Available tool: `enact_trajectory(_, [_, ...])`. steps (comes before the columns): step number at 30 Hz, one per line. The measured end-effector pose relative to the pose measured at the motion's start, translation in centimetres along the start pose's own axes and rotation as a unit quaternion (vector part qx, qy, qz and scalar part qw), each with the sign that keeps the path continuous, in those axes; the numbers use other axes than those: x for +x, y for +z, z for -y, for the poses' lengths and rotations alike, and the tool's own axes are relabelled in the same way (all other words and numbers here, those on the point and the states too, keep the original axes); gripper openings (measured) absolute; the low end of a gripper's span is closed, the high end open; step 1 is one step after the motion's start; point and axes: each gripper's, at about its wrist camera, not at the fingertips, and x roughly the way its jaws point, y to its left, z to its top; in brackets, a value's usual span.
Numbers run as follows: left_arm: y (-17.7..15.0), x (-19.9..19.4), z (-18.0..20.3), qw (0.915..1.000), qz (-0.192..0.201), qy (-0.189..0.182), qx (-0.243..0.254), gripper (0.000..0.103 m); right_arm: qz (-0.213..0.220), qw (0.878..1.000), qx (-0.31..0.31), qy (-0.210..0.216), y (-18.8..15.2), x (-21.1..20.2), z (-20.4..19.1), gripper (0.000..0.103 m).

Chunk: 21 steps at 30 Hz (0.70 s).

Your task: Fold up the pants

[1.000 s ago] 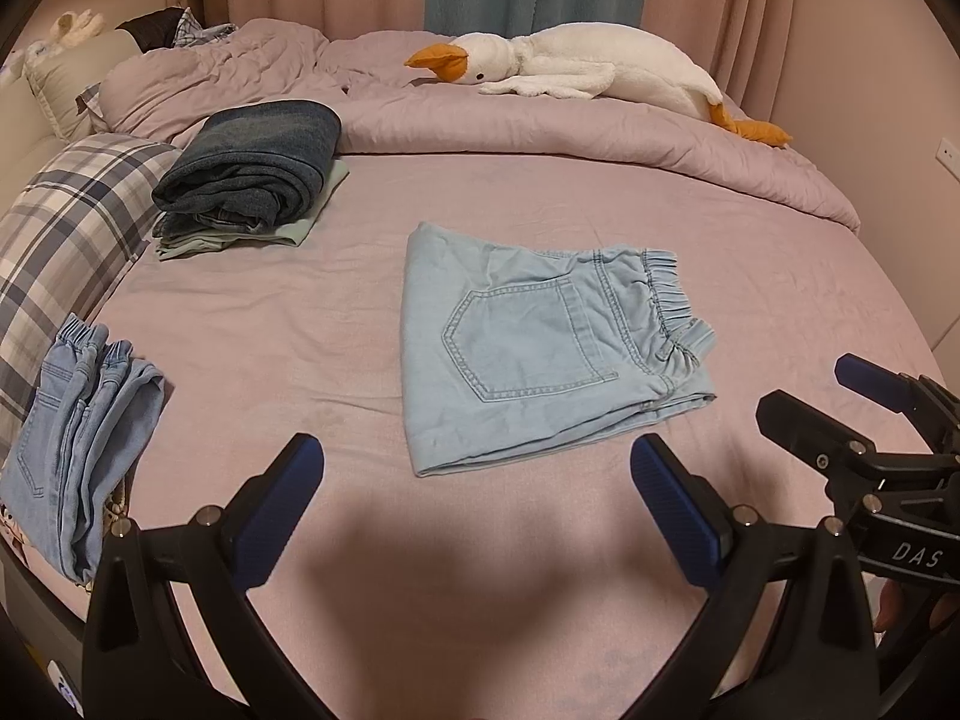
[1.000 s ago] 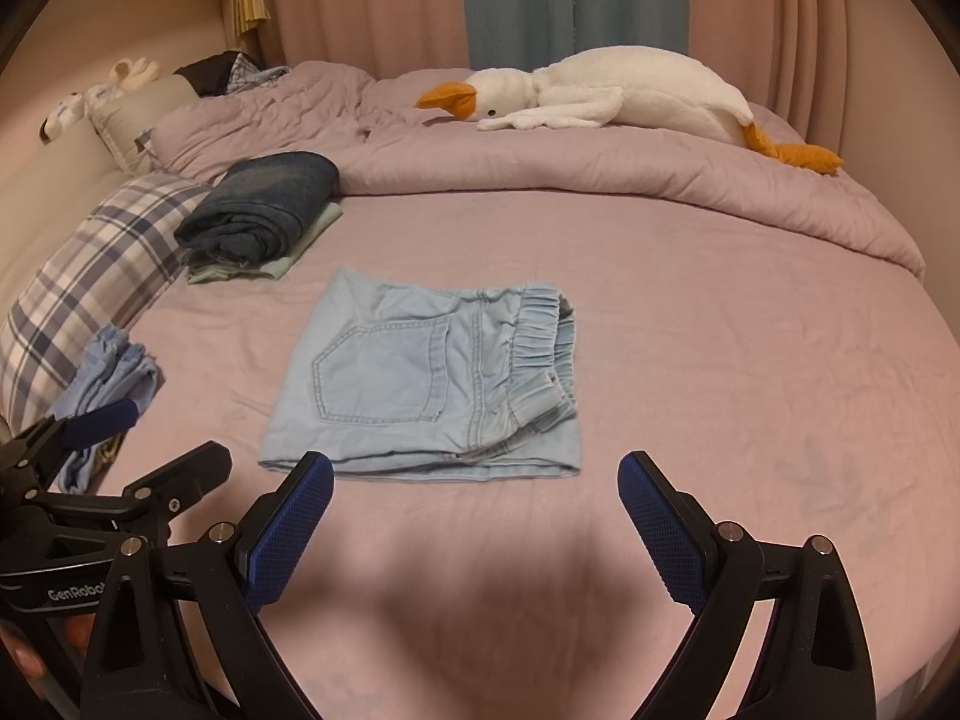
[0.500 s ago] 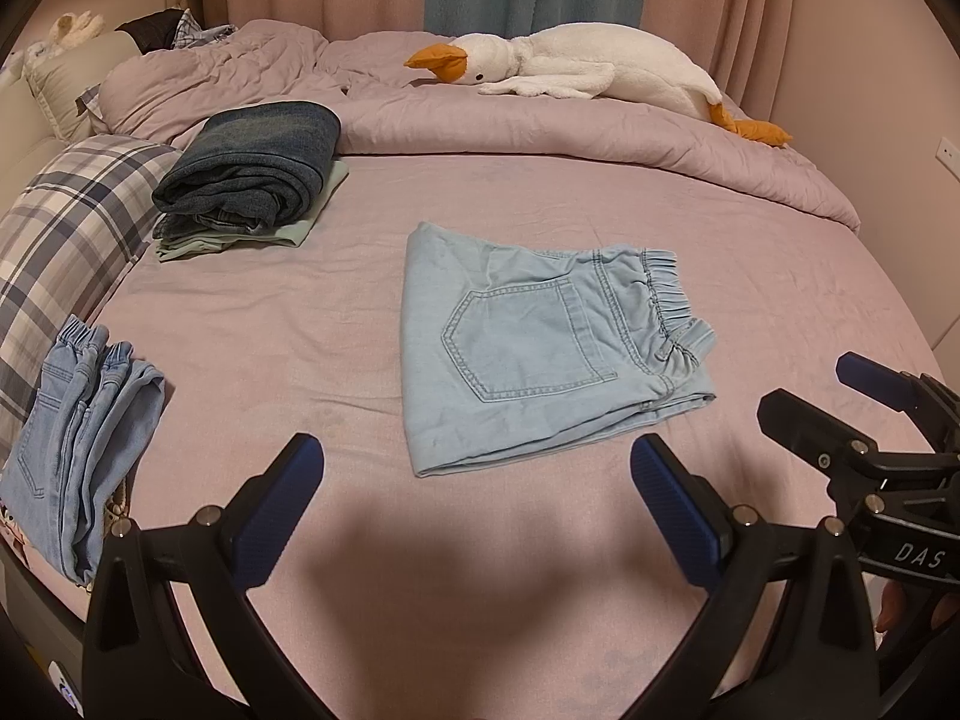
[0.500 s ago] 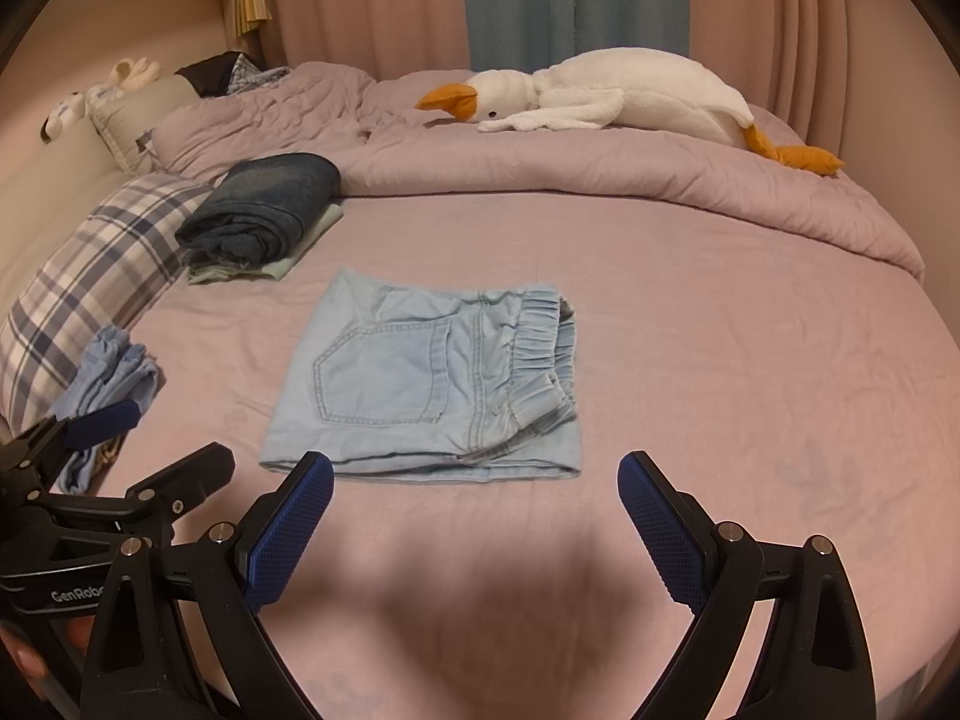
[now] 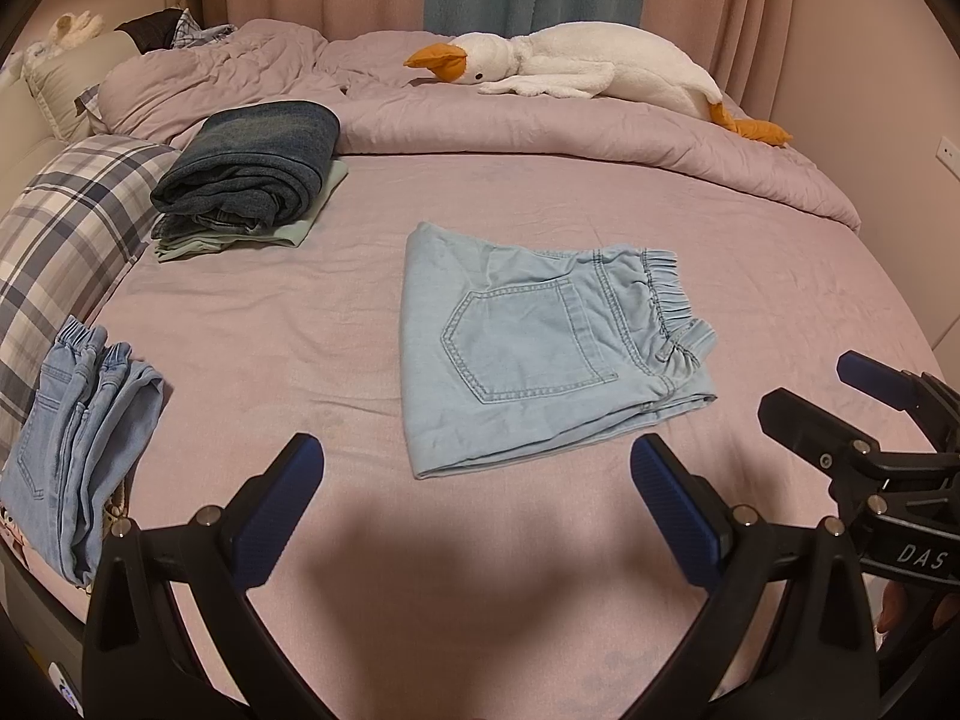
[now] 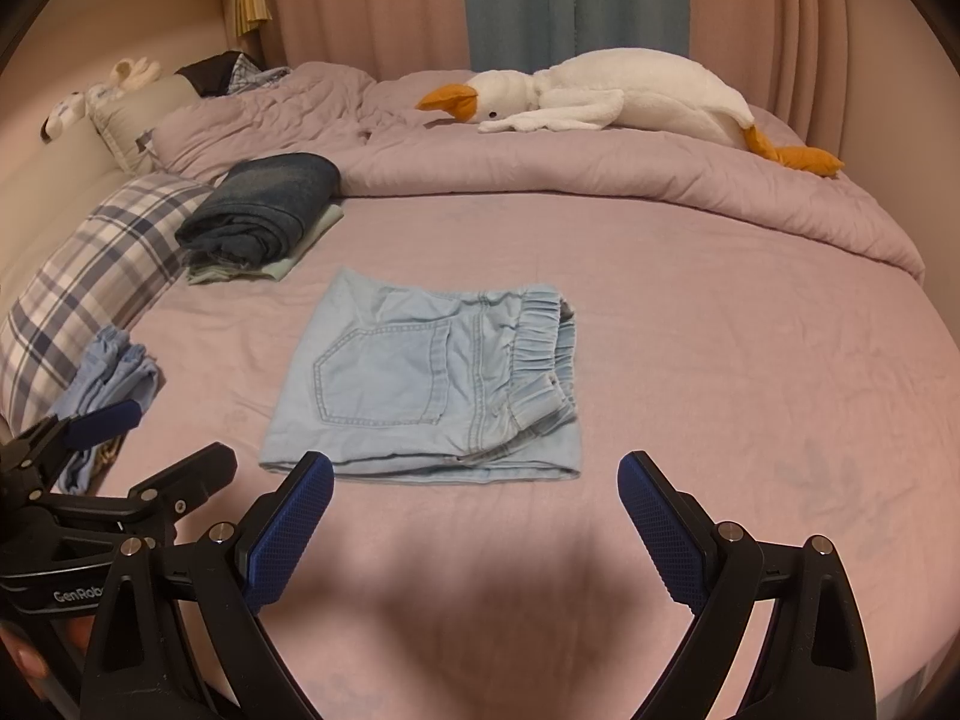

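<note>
Light blue denim pants (image 5: 528, 348) (image 6: 432, 390) lie folded into a flat rectangle on the pink bed, back pocket up, elastic waistband toward the right. My left gripper (image 5: 474, 462) hovers open just short of their near edge, nothing between its blue pads. In the right wrist view my right gripper (image 6: 474, 474) is also open and empty, close to the same near edge. Each gripper shows at the side of the other's view: the right one (image 5: 840, 396) and the left one (image 6: 132, 438).
A folded stack of dark jeans (image 5: 246, 174) over pale green cloth sits at the back left. Another pair of light jeans (image 5: 78, 450) lies by the plaid pillow (image 5: 66, 228) at the left edge. A plush goose (image 5: 576, 72) rests on the bunched duvet (image 5: 540, 132) behind.
</note>
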Motion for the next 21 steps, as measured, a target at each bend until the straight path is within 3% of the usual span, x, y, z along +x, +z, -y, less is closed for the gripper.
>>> enact_trajectory(21, [0.45, 0.69, -0.57, 1.0, 0.0, -0.002, 0.005, 0.103, -0.001, 1.0, -0.003, 0.001, 0.34, 0.2, 0.1, 0.095])
